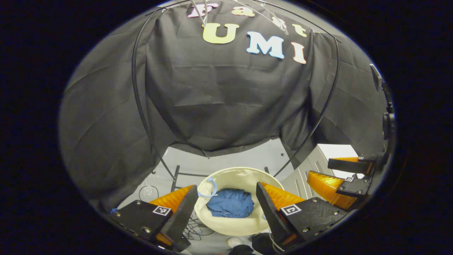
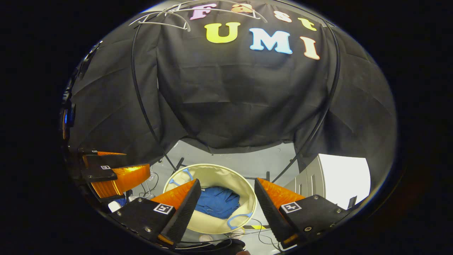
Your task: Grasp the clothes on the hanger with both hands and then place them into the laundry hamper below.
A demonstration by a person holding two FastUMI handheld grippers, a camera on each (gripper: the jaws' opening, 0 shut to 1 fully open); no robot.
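Left gripper is hanging over the laundry hamper with its fingers spread wide and nothing between them. Right gripper is doing likewise just alongside, jaws parted and empty; from the left gripper view it is showing off to the side, also spread.

Blue clothes are lying crumpled in the bottom of the hamper, seen again from the right gripper view, below both grippers and touching neither. Judging by that, the drop looks done.

Handling: the cloth is sitting in soft folds, so I take it to be light, limp and not fragile; it would be sagging from any single pinch, hence best taken at two spread points, such as the shoulders, pinching a good fold. The hamper's pale wall looks like thin fabric, likely to give if pushed.

White hangers are hanging bare at the top, against the black booth wall, with thin black rack poles curving down either side.

Hard to make out: how many garments are making up the blue heap; hanger hooks are being cut off at the top edge; loose cables and small floor items beside the hamper are too small to name.
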